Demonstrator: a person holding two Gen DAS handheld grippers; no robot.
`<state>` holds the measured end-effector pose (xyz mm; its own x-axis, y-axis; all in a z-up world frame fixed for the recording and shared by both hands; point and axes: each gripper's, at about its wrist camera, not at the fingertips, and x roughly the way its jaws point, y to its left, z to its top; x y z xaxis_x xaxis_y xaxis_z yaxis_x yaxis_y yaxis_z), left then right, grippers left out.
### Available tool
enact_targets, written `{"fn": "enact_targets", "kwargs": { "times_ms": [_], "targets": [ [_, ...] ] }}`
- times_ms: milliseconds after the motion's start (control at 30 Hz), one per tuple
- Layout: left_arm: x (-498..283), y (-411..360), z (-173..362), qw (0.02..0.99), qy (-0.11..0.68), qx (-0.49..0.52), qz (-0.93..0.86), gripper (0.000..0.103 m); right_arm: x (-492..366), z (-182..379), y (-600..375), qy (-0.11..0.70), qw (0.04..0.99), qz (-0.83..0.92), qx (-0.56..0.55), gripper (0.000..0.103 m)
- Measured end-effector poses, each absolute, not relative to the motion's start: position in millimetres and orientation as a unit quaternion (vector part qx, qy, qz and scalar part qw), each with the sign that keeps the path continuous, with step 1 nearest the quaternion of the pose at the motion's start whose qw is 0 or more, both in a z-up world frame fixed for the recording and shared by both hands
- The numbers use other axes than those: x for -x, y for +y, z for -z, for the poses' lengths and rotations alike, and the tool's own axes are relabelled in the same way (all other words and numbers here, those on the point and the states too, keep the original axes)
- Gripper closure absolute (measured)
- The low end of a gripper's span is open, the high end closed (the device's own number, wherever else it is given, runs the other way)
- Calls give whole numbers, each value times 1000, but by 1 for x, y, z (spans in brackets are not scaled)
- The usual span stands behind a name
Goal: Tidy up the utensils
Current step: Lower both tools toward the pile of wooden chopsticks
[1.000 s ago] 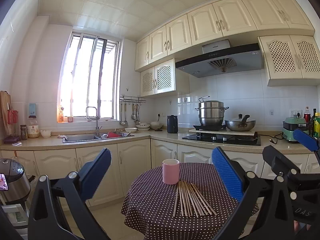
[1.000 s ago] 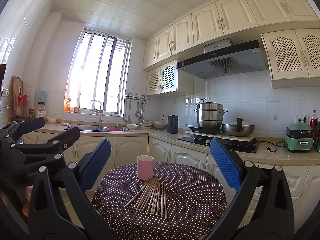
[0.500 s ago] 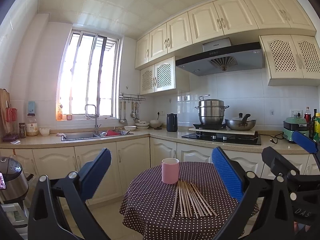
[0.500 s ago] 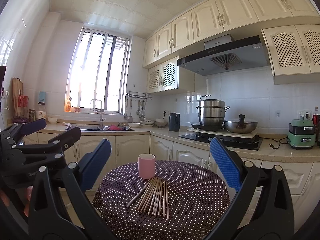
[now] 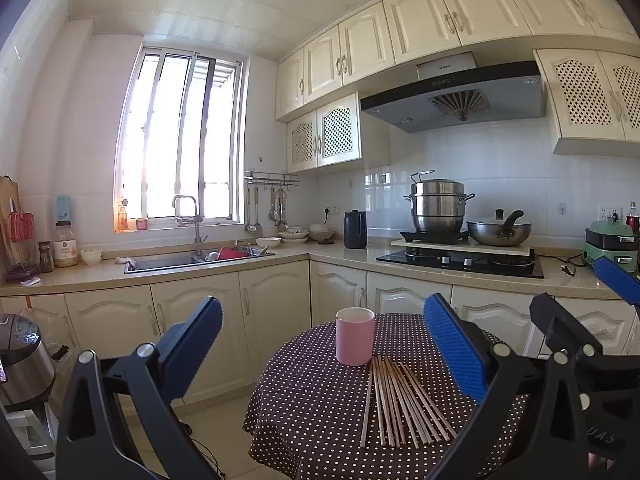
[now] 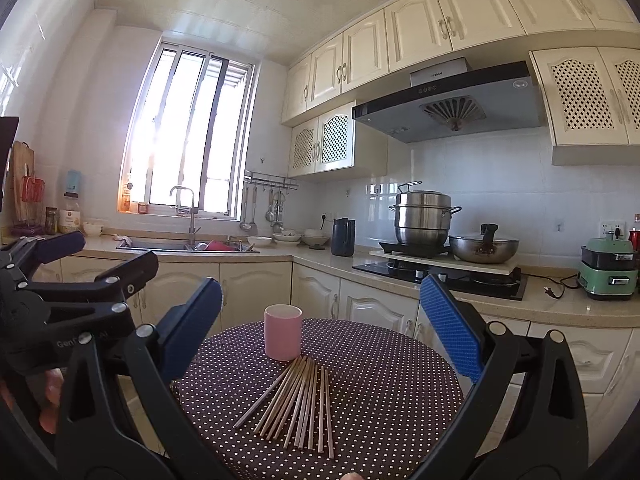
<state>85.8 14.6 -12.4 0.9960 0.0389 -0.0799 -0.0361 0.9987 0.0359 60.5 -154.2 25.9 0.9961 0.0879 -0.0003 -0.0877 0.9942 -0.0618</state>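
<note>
Polka-dot tablecloth (image 6: 380, 392) carries fanned chopsticks (image 6: 298, 404) ahead of and below both wide-open, empty grippers, left gripper (image 5: 322, 340) and right gripper (image 6: 320, 320), tips touching the pink cup (image 6: 282, 332). Pinching one thin stick may scatter neighbours or tip the cup.

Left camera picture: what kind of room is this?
It looks like a home kitchen. There is a sink under the window, a stove with a steel pot on it, and a range hood above.
</note>
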Motion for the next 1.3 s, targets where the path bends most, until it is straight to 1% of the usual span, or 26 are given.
{"fn": "enact_targets", "kwargs": {
  "times_ms": [200,400,600,767,1200,1267,1300],
  "targets": [
    [-114,14,17,998,48,-24,-22,4,-88,-22,-156,9,999,-42,27,6],
    [-137,8,18,998,47,-32,-20,4,-114,-18,-167,29,998,-47,1,6],
    [-166,5,26,997,68,-33,-14,4,-147,-13,-173,73,996,-58,-11,6],
    [-202,4,39,993,114,-30,3,4,-182,-3,-179,132,989,-66,-12,6],
    [-297,6,102,968,246,-14,44,4,-263,44,-200,237,969,-64,-1,6],
    [-310,7,113,962,267,-16,49,5,-276,52,-206,261,963,-68,-1,6],
    [-319,8,119,958,282,-20,50,9,-282,57,-209,275,959,-70,0,6]
  ]
}}
